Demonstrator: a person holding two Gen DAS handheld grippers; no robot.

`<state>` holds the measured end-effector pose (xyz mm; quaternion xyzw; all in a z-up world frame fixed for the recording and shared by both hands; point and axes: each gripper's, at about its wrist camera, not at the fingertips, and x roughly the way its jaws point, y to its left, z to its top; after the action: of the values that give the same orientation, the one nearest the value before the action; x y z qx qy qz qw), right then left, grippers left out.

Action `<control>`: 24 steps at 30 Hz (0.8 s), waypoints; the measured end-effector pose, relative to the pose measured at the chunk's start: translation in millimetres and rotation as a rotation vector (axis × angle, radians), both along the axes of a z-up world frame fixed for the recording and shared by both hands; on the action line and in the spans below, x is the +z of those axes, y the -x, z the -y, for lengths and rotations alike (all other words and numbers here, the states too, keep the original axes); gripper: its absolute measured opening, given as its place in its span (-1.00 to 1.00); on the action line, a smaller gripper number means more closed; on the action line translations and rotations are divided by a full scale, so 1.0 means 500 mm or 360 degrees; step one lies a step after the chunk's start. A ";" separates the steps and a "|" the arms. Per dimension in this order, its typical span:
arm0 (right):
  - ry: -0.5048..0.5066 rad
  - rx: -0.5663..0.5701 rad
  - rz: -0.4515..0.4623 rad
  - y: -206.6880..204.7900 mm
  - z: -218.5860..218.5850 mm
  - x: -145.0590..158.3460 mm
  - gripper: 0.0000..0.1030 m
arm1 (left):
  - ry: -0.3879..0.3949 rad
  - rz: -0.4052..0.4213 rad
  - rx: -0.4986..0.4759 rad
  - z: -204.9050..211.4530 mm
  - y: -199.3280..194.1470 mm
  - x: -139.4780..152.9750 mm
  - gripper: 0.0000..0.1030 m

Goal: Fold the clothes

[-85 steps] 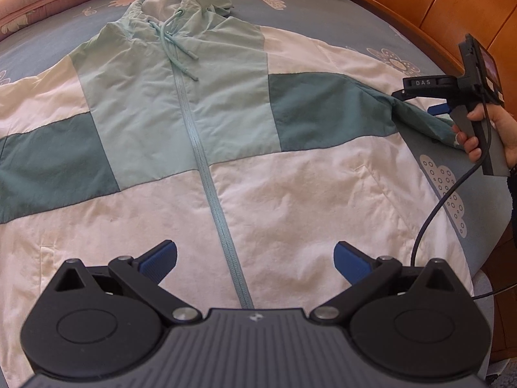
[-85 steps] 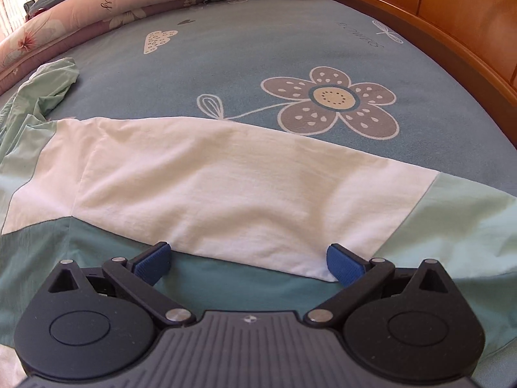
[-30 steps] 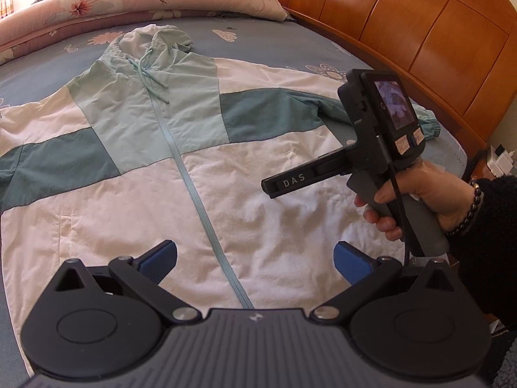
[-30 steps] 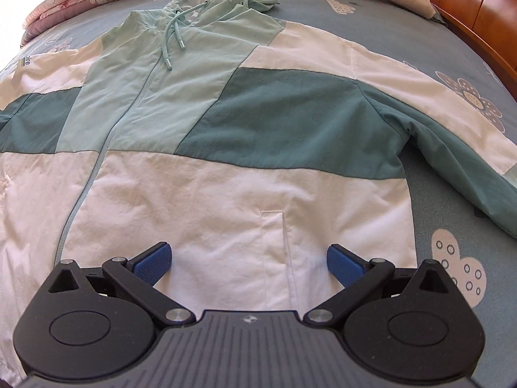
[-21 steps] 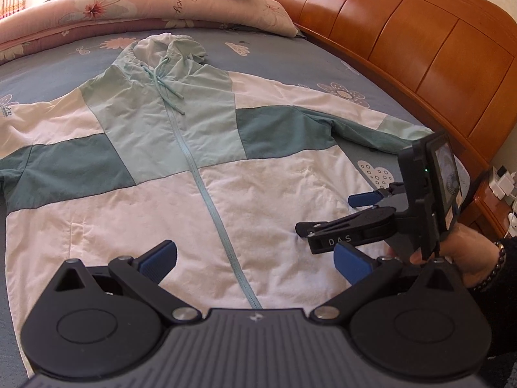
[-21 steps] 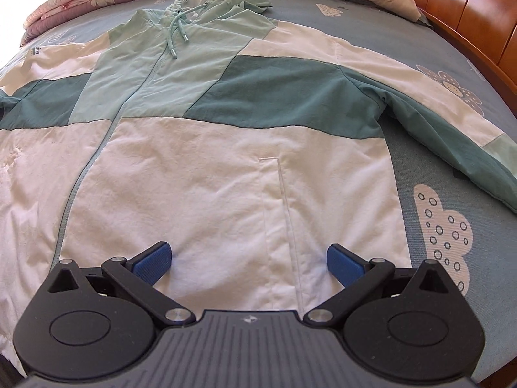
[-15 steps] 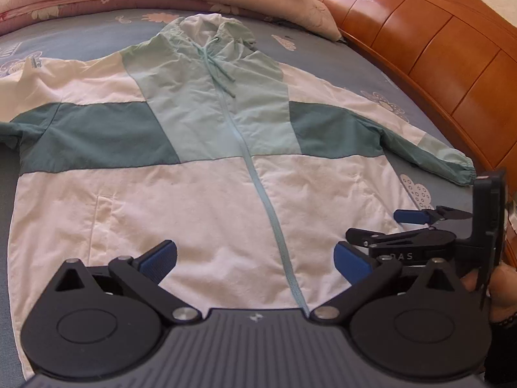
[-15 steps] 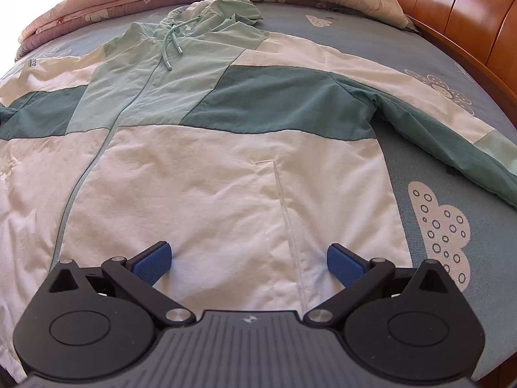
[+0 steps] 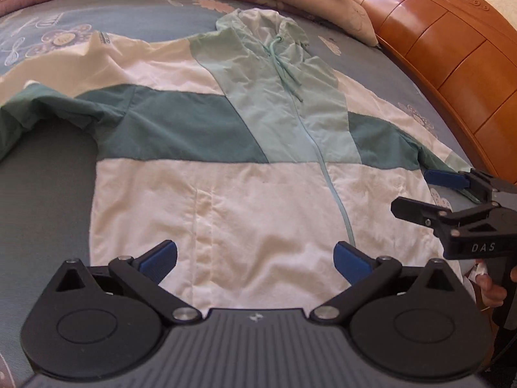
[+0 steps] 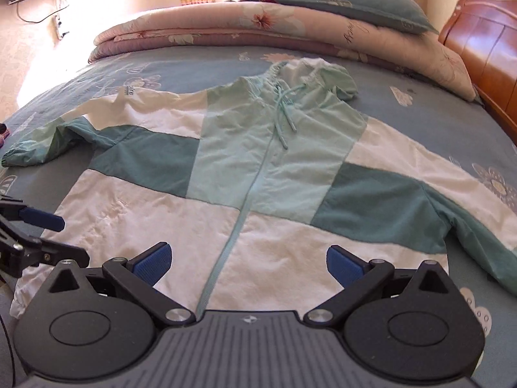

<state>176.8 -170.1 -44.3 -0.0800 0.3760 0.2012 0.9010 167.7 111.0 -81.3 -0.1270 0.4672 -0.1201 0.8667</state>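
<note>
While both claws hang above the hem end, the hooded jacket (image 9: pixel 245 168) lies face up and spread flat on the bed (image 10: pixel 436 119), hood toward the pillows (image 10: pixel 349 3). Colour blocks: pale mint hood, chest and zipper strip; dark teal band across chest and sleeves; white shoulders and lower body. Zipper (image 10: pixel 239 223) is closed down the middle; drawcord (image 10: pixel 281 119) lies loose on the chest. One sleeve is bent near the elbow with its cuff (image 10: pixel 19 155) gathered; the other runs out toward the wooden headboard side (image 9: pixel 452 51).

Left claw (image 9: pixel 255 260): jaws spread wide, nothing between them, over the white lower panel beside a vertical pocket seam (image 9: pixel 197 226). Right claw (image 10: pixel 247 263): jaws likewise wide apart and empty, straddling the zipper's lower end.

Hidden or unclear: the hem edge sits behind both claw bodies. The far sleeve's cuff is cut off at the frame edge in the right wrist view. Small lettering on the white shoulder (image 10: pixel 129 90) is unreadable. Contact between fingertips and cloth cannot be judged.
</note>
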 end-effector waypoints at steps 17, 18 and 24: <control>-0.0232 0.0163 -0.0195 -0.064 -0.188 -0.068 1.00 | 0.0712 0.0172 0.1391 -0.618 0.075 -0.096 -0.20; -0.0239 0.0155 -0.0202 -0.071 -0.193 -0.070 1.00 | 0.0754 0.0154 0.1444 -0.635 0.082 -0.115 -0.20; -0.0228 0.0104 -0.0226 -0.098 -0.209 -0.087 1.00 | 0.0926 0.0256 0.1640 -0.704 0.078 -0.180 -0.17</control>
<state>225.9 -65.9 -87.8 -0.0132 0.4208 0.2620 0.8684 128.7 462.8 -171.1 -0.5599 0.2264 0.1835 0.7756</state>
